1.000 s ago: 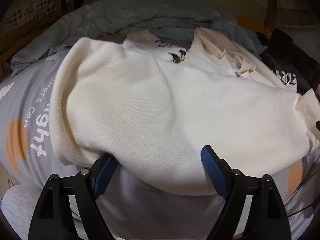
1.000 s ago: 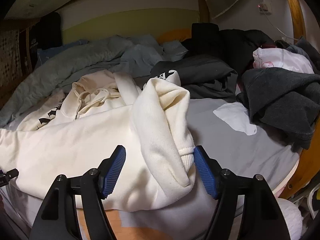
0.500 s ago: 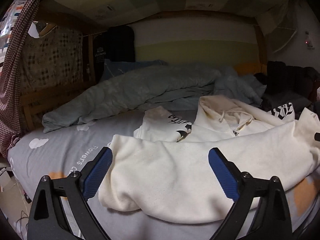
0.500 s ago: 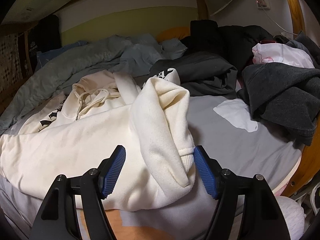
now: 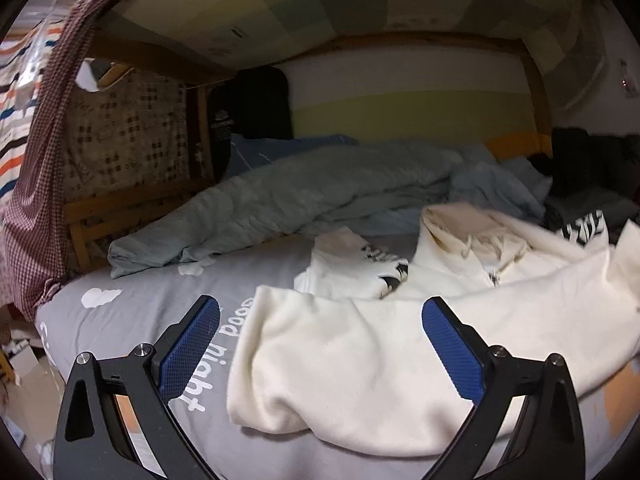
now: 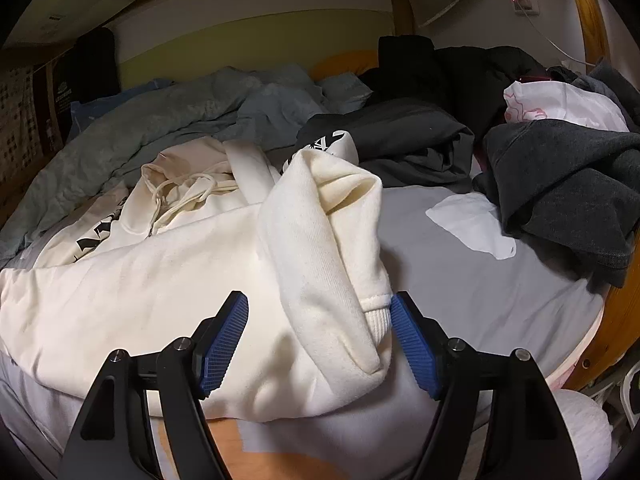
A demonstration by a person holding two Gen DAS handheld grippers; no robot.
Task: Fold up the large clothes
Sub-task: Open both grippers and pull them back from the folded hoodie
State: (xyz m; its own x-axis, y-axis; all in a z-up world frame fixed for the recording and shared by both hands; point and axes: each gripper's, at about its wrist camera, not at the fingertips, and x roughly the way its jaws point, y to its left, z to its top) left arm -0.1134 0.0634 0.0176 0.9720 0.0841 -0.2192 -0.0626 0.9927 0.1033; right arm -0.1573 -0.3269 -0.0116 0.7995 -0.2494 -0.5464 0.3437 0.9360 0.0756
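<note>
Far left of the bed (image 5: 132, 320): a checked cloth (image 5: 36, 200) hangs at the frame, and a grey-green duvet (image 5: 280, 196) is bunched along the back edge.

Left gripper (image 5: 320, 344): fingers spread wide, holding nothing, above the front edge. The left end of the hoodie (image 5: 360, 360) lies between and below them, not touched.

The hoodie is cream and sprawls across the front-middle of the bed, with its hood and drawcords (image 6: 180, 192) toward the back. It looks partly folded: the bottom seems doubled up over the body.

Right gripper (image 6: 320, 340): fingers open, straddling the folded-over sleeve (image 6: 328, 240). The ribbed cuff (image 6: 376, 312) is just beside the right finger; I cannot tell whether it touches. No pinch.

Right of that is bare sheet, then a dark clothes pile (image 6: 560, 168) at the right edge.

Risks from here, as I judge it:
- The sleeve stands in a loose hump, so closing on it may catch only the top layer and the fold underneath slides apart.
- The left end is thick and rumpled; a shallow grab drops layers when lifted.
- The hoodie sits close to the front edge, so a pull toward the person could drag it off the bed.
- The drawcords are loose and can snag or end up trapped in the fold.
- If the two grippers lift unevenly, the fold skews.
</note>
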